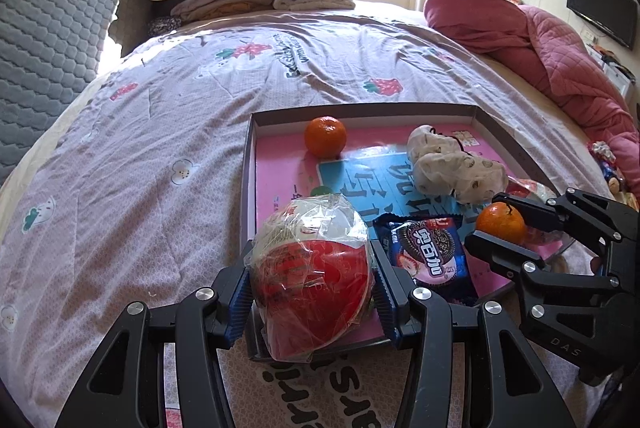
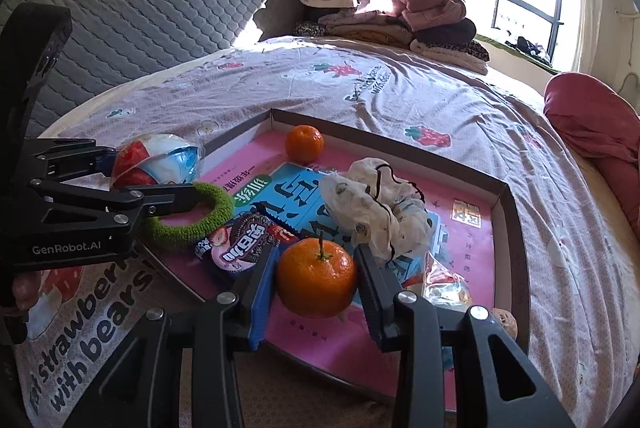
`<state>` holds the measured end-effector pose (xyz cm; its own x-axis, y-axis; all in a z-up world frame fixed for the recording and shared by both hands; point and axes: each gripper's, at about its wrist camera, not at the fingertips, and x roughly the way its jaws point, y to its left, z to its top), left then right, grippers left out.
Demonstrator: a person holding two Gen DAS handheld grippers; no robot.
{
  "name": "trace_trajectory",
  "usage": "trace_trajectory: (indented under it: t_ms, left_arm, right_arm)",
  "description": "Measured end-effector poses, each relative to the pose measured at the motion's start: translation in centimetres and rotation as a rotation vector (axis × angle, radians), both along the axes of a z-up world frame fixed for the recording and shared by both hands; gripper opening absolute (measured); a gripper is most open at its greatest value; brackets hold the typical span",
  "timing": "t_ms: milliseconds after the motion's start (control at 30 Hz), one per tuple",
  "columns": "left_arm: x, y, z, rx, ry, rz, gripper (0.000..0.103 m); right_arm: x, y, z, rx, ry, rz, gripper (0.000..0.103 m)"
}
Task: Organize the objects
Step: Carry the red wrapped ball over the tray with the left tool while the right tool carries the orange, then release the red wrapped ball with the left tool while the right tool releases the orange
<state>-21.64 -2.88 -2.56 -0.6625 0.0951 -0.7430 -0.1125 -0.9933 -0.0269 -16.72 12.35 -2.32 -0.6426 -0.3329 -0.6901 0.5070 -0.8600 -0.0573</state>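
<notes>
A: On the bed [image 1: 160,155], the shallow box [image 2: 508,195] lies on soft quilt. Both things hang above it?

B: Yes. The left hand-held gripper [image 1: 312,288] is clamped on the wrapped ball [image 1: 316,268], the right hand-held gripper [image 2: 316,284] on the mandarin [image 2: 316,282]. Released, both may roll.

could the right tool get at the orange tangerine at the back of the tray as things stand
Probably not yet: the right tool is shut on another stemmed orange tangerine. The path to the far orange tangerine in the shallow cardboard tray looks free.
</notes>
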Motion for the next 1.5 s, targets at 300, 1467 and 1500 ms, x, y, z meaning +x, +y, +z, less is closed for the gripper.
trace_trajectory:
  t_ms: [300, 1467, 1500]
  left_arm:
    - [-0.1, 0.9, -1.3, -0.034, -0.025, -0.014, 0.054]
    - [0.5, 1.0, -0.4, -0.005, -0.033, -0.01, 0.057]
    - [0.5, 1.0, -0.4, -0.003, -0.032, -0.011, 0.058]
  right_arm:
    - [-0.2, -0.4, -1.0, 0.06, -0.017, 0.004, 0.039]
    - [-0.1, 1.0, 1.1, -0.034, -0.043, -0.032, 0.045]
    - [-0.1, 1.1, 1.1, -0.038, -0.043, -0.034, 0.045]
